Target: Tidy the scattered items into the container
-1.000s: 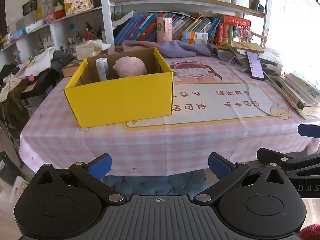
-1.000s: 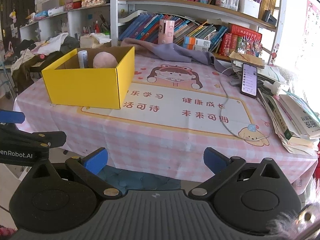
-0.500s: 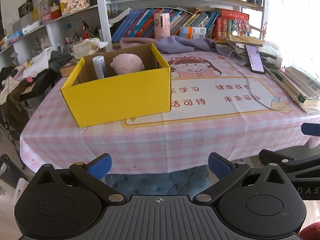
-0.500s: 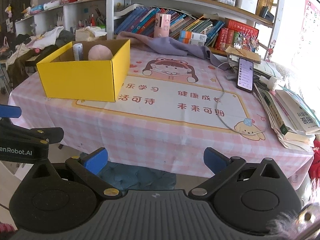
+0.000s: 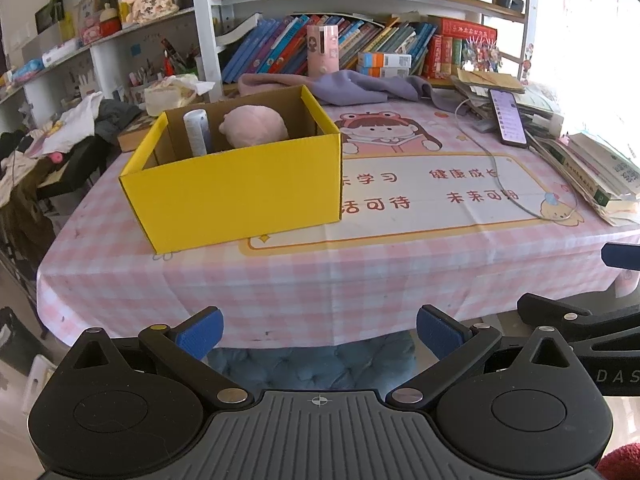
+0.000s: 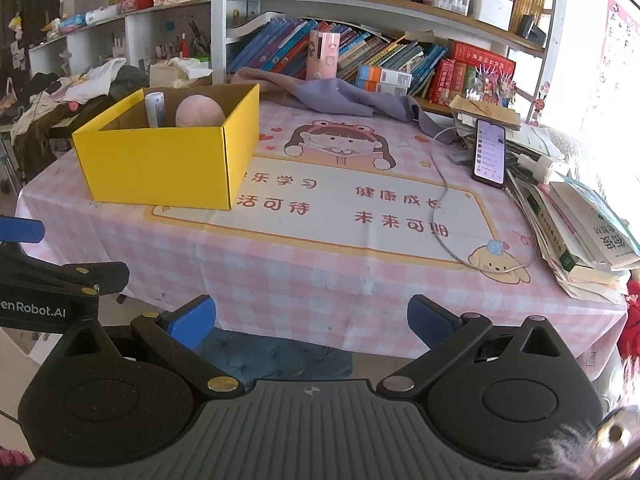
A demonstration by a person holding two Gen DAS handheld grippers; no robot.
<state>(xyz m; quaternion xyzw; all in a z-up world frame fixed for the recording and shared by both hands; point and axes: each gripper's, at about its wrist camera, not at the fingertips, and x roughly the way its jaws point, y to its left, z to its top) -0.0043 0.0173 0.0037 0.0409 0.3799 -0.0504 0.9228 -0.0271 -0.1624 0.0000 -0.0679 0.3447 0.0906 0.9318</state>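
Left gripper [image 5: 319,330] and right gripper [image 6: 311,322] both spread wide, holding nothing, low in frame short of the table edge. Yellow box [image 5: 240,194] sits left of centre on the pink tablecloth [image 5: 360,276], containing a pink plush [image 5: 254,126] and an upright white tube [image 5: 196,132]

Your open stretch is the printed middle of the tablecloth [image 6: 340,216], between the yellow box [image 6: 160,164] on your left and the leaning book stack [image 6: 580,232] on your right. A white cable [image 6: 442,184] loops across that stretch toward the phone [image 6: 489,152]. At the far edge, the purple cloth [image 6: 340,94] lies before the bookshelf [image 6: 360,8].
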